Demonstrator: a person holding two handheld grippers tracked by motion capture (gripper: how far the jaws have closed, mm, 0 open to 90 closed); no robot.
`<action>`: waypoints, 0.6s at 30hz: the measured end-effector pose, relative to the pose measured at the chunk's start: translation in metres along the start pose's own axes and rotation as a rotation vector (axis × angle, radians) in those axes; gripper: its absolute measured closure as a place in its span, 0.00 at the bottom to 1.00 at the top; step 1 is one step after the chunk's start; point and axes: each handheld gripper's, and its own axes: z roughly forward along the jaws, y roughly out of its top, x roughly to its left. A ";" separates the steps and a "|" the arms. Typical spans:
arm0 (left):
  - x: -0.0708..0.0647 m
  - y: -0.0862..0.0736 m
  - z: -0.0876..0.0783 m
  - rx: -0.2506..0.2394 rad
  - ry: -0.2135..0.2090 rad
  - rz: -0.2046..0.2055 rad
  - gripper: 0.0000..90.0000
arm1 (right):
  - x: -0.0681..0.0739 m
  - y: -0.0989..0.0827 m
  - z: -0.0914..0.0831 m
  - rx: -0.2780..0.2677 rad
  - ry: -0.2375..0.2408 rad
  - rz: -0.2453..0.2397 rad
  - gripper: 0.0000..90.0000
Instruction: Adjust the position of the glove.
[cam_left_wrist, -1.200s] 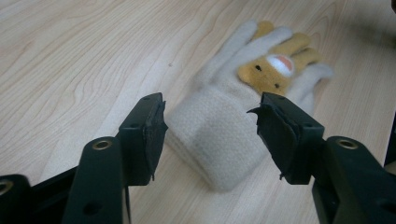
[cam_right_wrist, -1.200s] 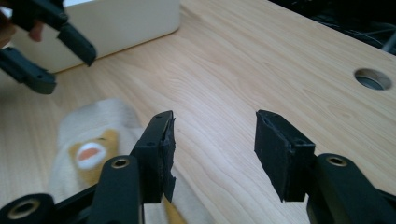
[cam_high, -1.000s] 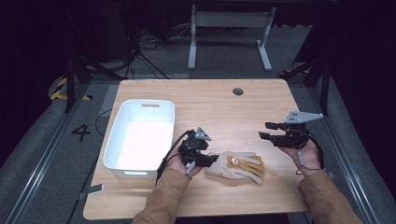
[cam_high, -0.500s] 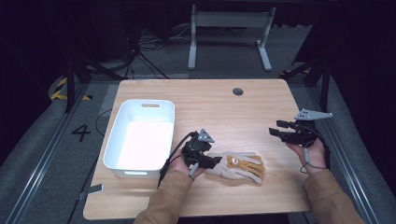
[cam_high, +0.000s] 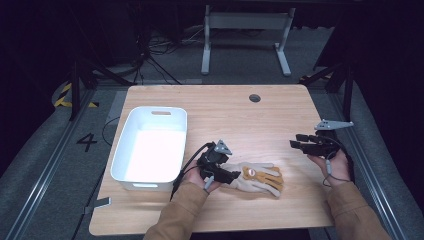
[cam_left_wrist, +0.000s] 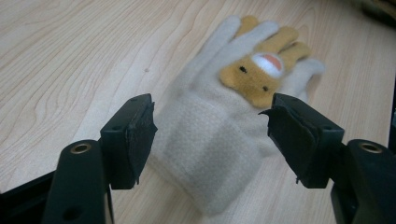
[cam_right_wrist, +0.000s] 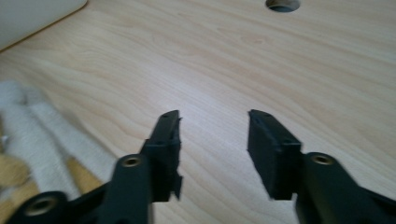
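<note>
Right claw (cam_high: 296, 143) sank, closing on nothing; white bin (cam_high: 131, 156) holds nothing.

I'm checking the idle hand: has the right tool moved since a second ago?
Yes. The right tool has shifted toward the near right table edge, farther from the cable hole; its jaws have just been closing on nothing.

We see a light wooden surface (cam_high: 235, 112) with a round cable hole (cam_high: 255, 98) near its far edge. On its left side rests a white rectangular plastic bin (cam_high: 150, 147). Near the front edge lies a cream knitted glove with a tan bear face (cam_high: 257, 177), flat on the wood, just right of the bin
</note>
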 end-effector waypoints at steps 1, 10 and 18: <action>0.000 0.000 0.001 0.006 -0.007 0.006 0.34 | 0.000 0.000 0.000 0.000 0.005 -0.009 0.71; -0.001 -0.001 0.009 0.016 -0.008 0.024 0.31 | 0.006 -0.003 0.004 0.044 0.058 -0.035 0.90; 0.000 -0.002 0.015 0.032 -0.033 0.058 0.28 | 0.021 -0.004 0.012 0.090 0.092 -0.105 0.98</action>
